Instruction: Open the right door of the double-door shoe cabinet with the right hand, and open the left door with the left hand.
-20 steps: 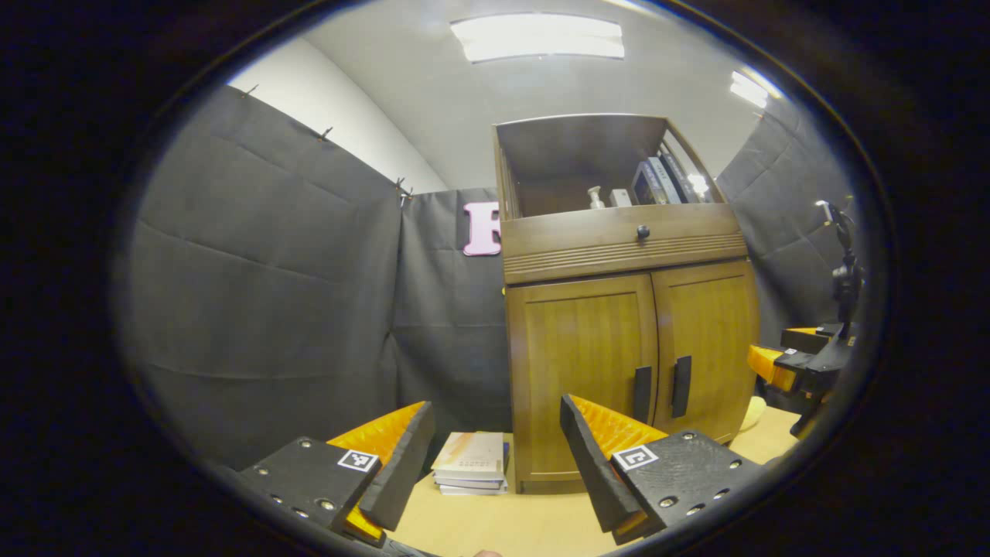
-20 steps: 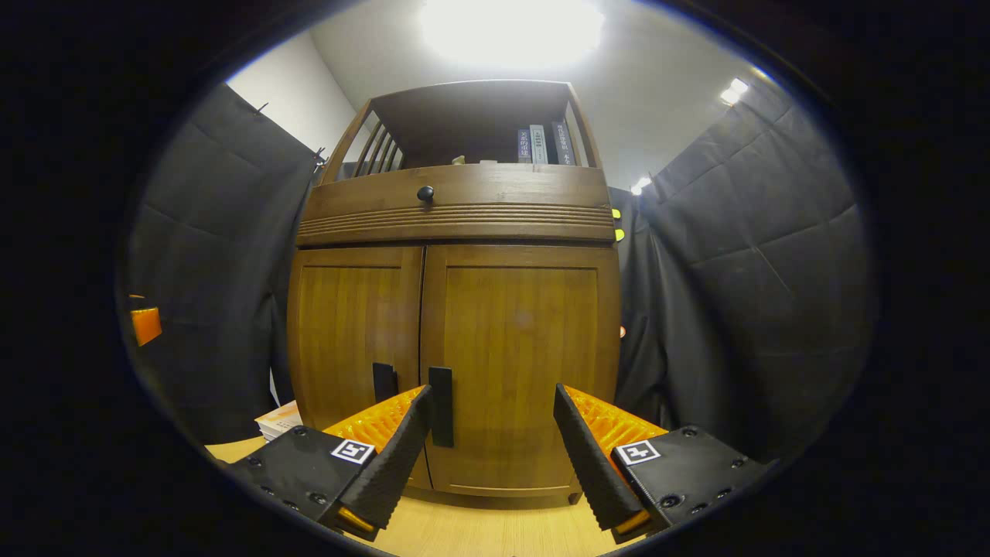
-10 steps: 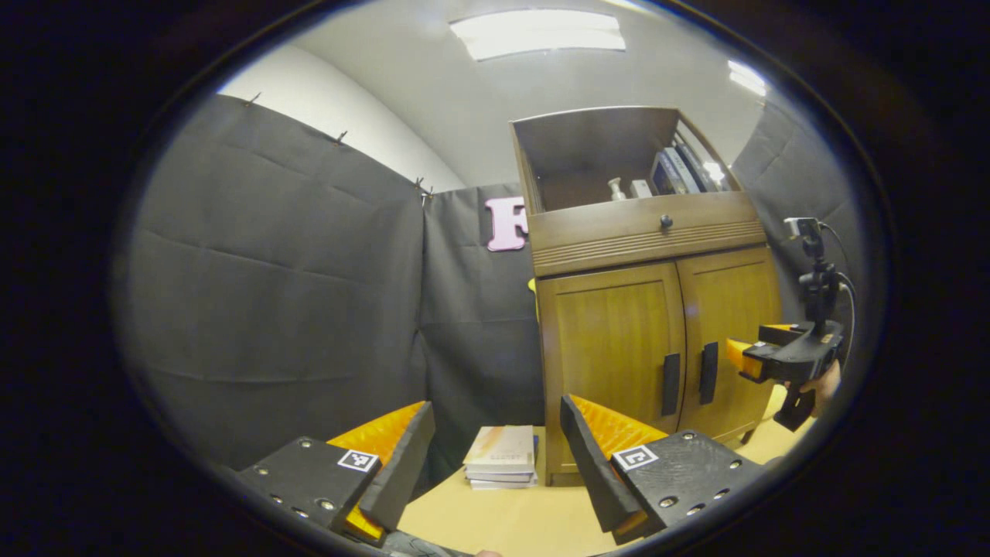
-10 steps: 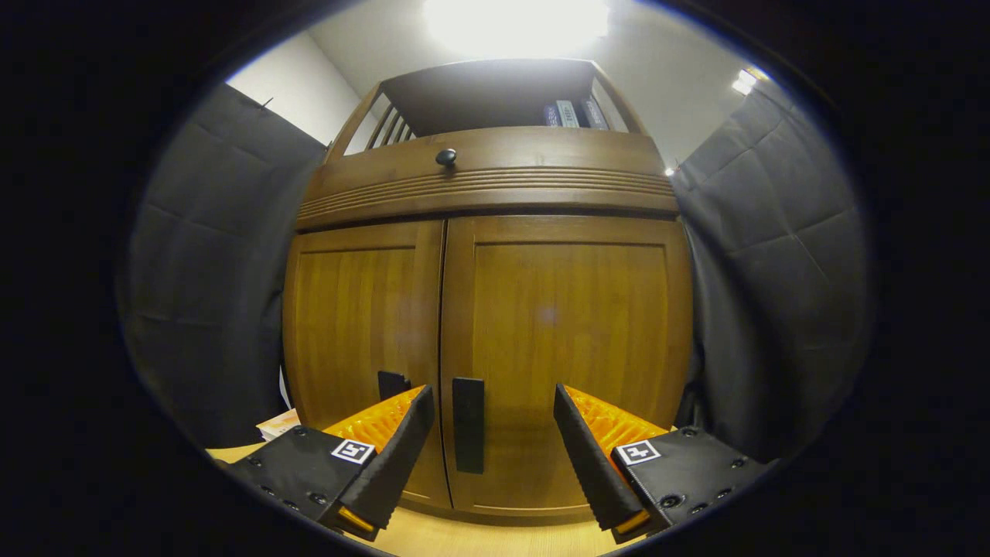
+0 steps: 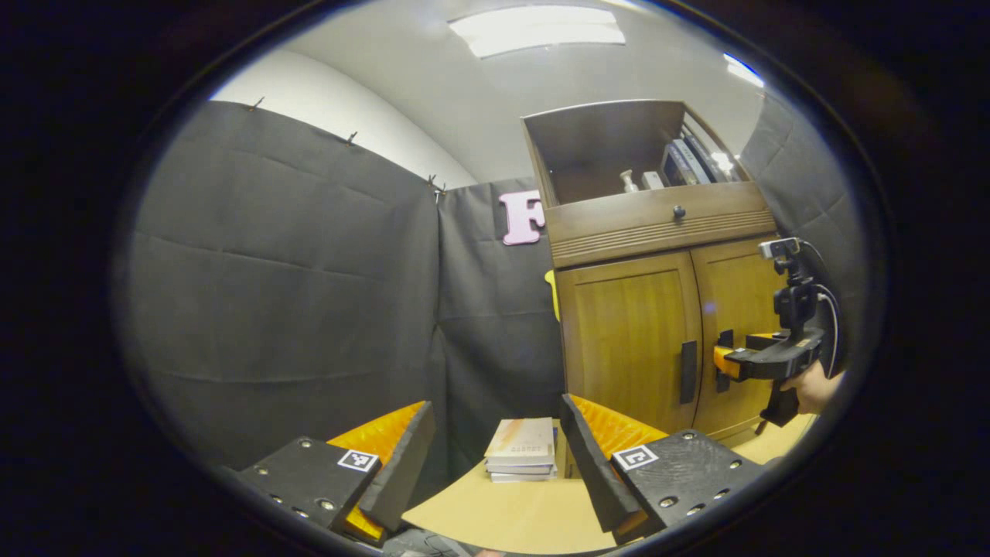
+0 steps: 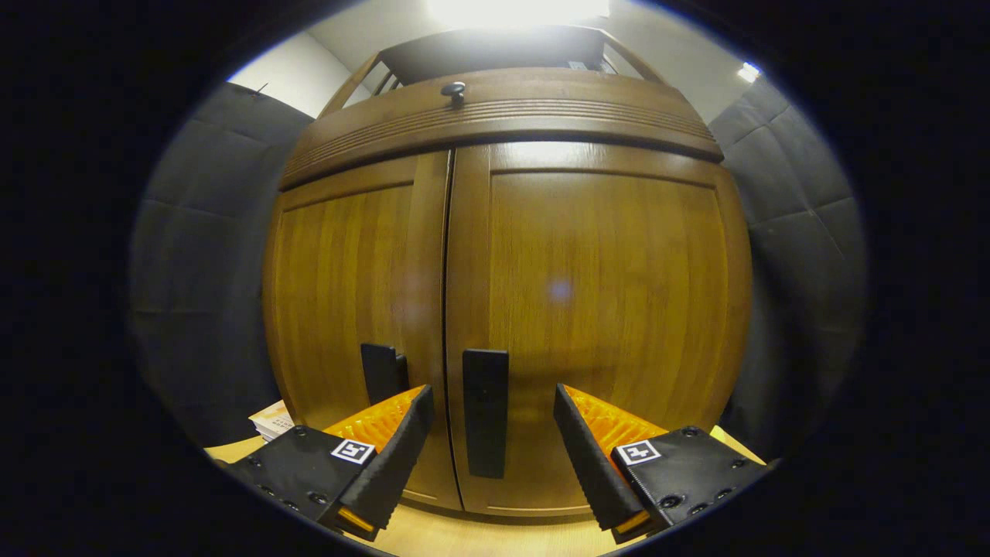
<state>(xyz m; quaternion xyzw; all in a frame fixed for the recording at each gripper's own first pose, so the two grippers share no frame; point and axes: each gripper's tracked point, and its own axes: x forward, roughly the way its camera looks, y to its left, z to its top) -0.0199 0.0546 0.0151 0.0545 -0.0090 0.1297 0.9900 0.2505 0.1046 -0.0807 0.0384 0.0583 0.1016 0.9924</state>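
Observation:
The wooden shoe cabinet point(image 6: 503, 100) fills the right gripper view from close up, both doors shut. Its right door point(image 6: 611, 302) carries a black vertical handle point(image 6: 486, 410), which stands between the spread fingers of my open right gripper point(image 6: 492, 394); I cannot tell if they touch it. The left door point(image 6: 340, 294) has its own black handle point(image 6: 383, 373). In the left gripper view the cabinet point(image 5: 657, 224) stands far right, and the right gripper point(image 5: 721, 360), held by a hand point(image 5: 812, 387), is at the right door's handle. My left gripper point(image 5: 495, 410) is open and empty, well short of the left door point(image 5: 630, 340).
A stack of books point(image 5: 522, 449) lies on the light wooden table point(image 5: 503, 510) just left of the cabinet's foot. A drawer with a round knob point(image 5: 678, 210) sits above the doors, and an open shelf with books tops it. Black cloth walls close in on both sides.
The right gripper has moved in close to the cabinet, so the right door's handle now stands between its fingers. The left gripper's view has swung left, and the cabinet sits farther right.

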